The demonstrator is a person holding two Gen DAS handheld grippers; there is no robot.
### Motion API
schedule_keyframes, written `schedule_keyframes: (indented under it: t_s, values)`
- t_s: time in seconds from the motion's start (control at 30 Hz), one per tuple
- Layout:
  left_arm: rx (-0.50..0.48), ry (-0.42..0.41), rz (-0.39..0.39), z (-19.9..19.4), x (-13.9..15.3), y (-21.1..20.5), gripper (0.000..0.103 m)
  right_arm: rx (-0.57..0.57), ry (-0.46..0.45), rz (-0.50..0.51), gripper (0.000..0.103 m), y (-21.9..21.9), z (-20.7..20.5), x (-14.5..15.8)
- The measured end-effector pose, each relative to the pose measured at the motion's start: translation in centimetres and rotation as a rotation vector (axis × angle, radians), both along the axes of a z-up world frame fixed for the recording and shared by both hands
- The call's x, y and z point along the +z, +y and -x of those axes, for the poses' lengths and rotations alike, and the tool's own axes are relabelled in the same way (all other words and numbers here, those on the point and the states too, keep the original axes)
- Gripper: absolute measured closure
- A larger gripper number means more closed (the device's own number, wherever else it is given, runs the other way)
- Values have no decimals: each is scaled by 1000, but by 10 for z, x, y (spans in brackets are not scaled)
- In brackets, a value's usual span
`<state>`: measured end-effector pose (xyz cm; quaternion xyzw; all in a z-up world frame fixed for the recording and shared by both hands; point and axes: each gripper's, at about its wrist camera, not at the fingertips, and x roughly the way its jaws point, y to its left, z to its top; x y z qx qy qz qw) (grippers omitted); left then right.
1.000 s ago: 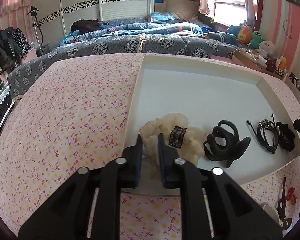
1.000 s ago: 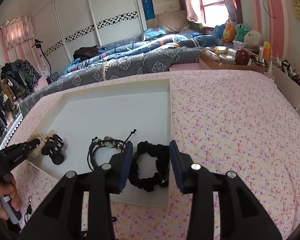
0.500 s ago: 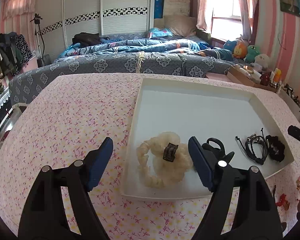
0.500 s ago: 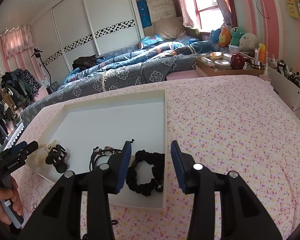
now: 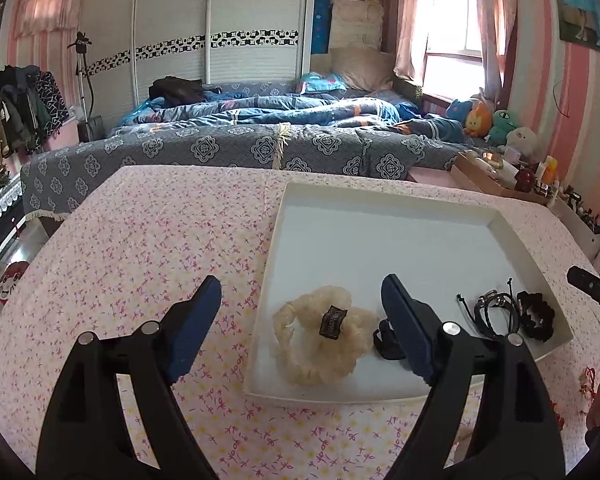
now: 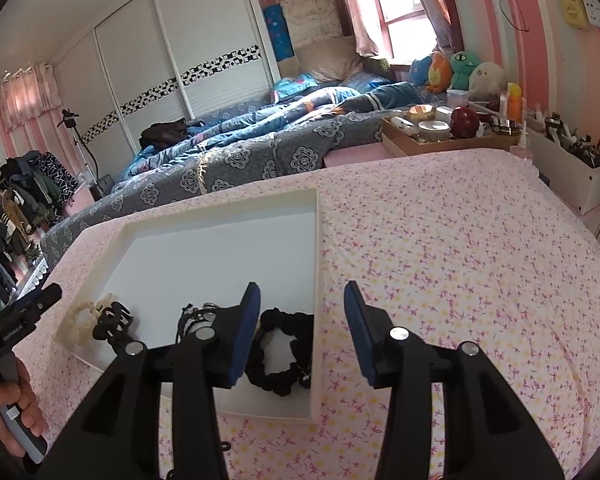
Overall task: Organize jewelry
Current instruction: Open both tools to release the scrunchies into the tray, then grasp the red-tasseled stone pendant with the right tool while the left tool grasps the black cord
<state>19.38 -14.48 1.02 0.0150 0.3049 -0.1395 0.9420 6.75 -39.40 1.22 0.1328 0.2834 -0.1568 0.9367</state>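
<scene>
Where pink flowered cloth point(image 5: 148, 248) covers the table: bed point(image 5: 260, 136) at 12 o'clock, wardrobe point(image 5: 220, 40) behind, window point(image 5: 452, 32) at 1 o'clock. White tray point(image 5: 380, 200) on cloth, holding four pieces along its near edge: one cream scrunchie point(image 5: 320, 340), one black claw clip point(image 5: 386, 342) touching it, one black cord bracelet point(image 5: 494, 312), one black scrunchie point(image 6: 280, 356). Left gripper point(image 5: 302, 320) spread wide, jaws just opened further, hovering above cream scrunchie without touching. Right gripper point(image 6: 302, 336) partly spread, jaws just opening, over black scrunchie and tray's right rim, gripping nothing.
</scene>
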Motion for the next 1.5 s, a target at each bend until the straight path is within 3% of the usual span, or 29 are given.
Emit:
schedule_keyframes:
  t_s: [0.13,0.27,0.4,0.6,0.73,0.87,1.07,1.13,1.33,1.43,1.5]
  values:
    - [-10,3,64,-2,20,1,21,-7,-30,28,53,-2,2,18]
    - [-20,-62,36,22,53,11,20,-23,-68,44,45,-6,27,46]
    - [-18,-79,27,57,58,37,14,-37,-67,105,44,-7,65,57]
    - [-41,-24,-12,122,27,52,14,19,14,70,44,26,112,22]
    - [-51,2,-58,151,-4,47,14,102,64,67,44,66,118,-3]
    - [-66,68,-81,155,-30,49,14,164,138,99,44,97,103,-21]
    - [-79,106,-105,149,-42,35,14,192,208,108,46,118,87,-38]
    - [-86,128,-114,144,-47,28,14,203,229,105,53,122,81,-43]
    - [-122,183,-135,131,-55,15,23,216,286,111,57,131,72,-57]
    - [-153,240,-144,124,-64,9,40,215,294,119,60,132,69,-58]
    - [-152,236,-141,122,-63,6,51,217,289,123,75,132,68,-57]
